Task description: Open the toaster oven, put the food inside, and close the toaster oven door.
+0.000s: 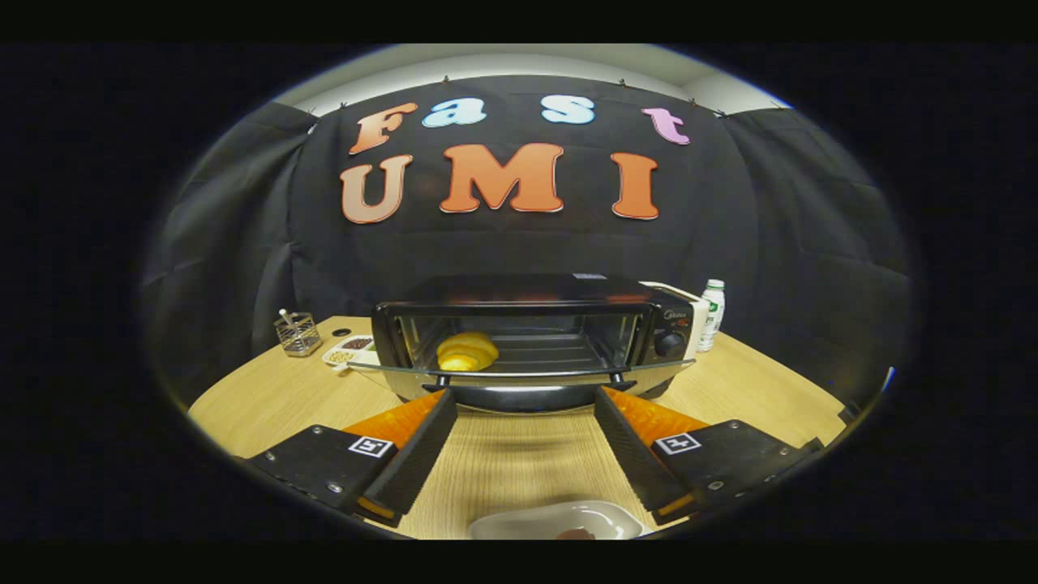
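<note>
Gripper view showed a white dish (555,521) nearest, partly cut off, between the fingers. The gripper (523,399) stood wide open, holding nothing. Just ahead, the oven (535,332) sat on the table (268,397), its glass door (519,371) dropped open, a yellow bun (467,351) on the rack inside. A bottle (712,314) stood half hidden behind the oven.

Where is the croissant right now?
The croissant sits inside the open toaster oven, on the left of its rack, beyond the open, empty tongs.

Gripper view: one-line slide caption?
Open gripper faces the toaster oven, door down, bread on the rack.
</note>
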Demonstrator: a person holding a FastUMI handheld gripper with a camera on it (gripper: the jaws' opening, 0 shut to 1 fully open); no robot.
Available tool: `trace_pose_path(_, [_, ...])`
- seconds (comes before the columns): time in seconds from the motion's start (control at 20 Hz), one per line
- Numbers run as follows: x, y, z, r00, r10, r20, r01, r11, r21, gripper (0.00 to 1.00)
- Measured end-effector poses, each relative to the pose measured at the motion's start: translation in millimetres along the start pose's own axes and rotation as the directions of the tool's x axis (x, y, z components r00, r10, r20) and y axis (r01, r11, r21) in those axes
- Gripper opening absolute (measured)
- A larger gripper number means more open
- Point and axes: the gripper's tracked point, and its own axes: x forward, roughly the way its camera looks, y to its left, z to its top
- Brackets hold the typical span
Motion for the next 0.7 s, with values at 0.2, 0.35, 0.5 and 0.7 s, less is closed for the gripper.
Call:
trace_pose_path(0.2, [20, -1, 25, 1.0, 0.011, 0.011, -0.012, 0.998, 0.061, 1.0])
trace_pose_path(0.35, [16, -2, 46, 0.999, 0.007, 0.042, -0.01, 0.998, 0.064, 1.0])
trace_pose_path(0.5, [4, -4, 65, 0.998, 0.008, 0.068, -0.01, 1.0, 0.022, 1.0])
trace_pose_path(0.7, [-27, -5, 105, 0.992, 0.02, 0.124, -0.022, 1.0, 0.018, 1.0])
